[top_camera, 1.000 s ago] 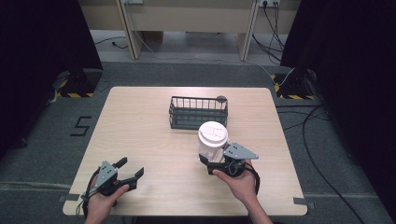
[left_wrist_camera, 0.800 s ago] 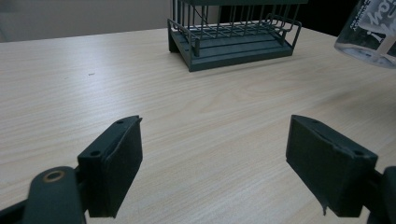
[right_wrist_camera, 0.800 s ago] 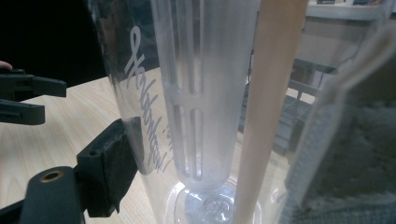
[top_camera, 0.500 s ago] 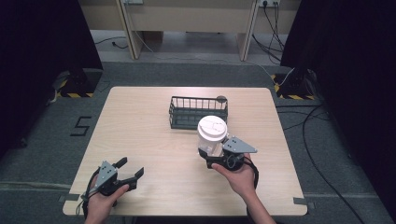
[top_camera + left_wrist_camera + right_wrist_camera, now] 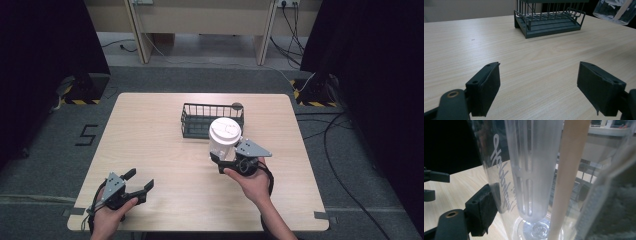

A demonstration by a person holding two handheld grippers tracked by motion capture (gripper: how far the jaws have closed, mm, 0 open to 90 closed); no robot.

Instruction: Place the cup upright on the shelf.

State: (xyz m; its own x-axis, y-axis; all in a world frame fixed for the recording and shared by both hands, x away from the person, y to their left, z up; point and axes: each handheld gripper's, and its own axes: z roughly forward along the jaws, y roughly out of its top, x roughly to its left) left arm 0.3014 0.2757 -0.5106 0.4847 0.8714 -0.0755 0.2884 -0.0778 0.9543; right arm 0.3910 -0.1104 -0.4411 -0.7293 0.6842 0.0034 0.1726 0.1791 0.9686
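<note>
**Q:** Where is the clear tumbler relative to your right claw?

**A:** My right gripper (image 5: pixel 226 161) is clamped on the tumbler (image 5: pixel 223 141) low on its wall; the tumbler stands upright between my jaws, its white lid (image 5: pixel 225 129) facing up. In the right gripper view my left jaw presses on the clear wall beside white script lettering; a frosted slotted insert (image 5: pixel 530 170) and a tan stick (image 5: pixel 569 177) stand inside the tumbler; my right jaw is hidden behind the plastic. The tumbler appears lifted off the wooden table (image 5: pixel 150 130), just in front of the dark wire basket (image 5: pixel 210 119).

**Q:** And your left claw?

**A:** My left gripper (image 5: pixel 136 184) sits near the table's front left corner, well apart from the tumbler; its jaws are spread wide with nothing between them. In the left gripper view the basket (image 5: pixel 549 21) lies ahead on the table; the tumbler's base (image 5: pixel 615 11) shows at upper right, above the tabletop.
</note>
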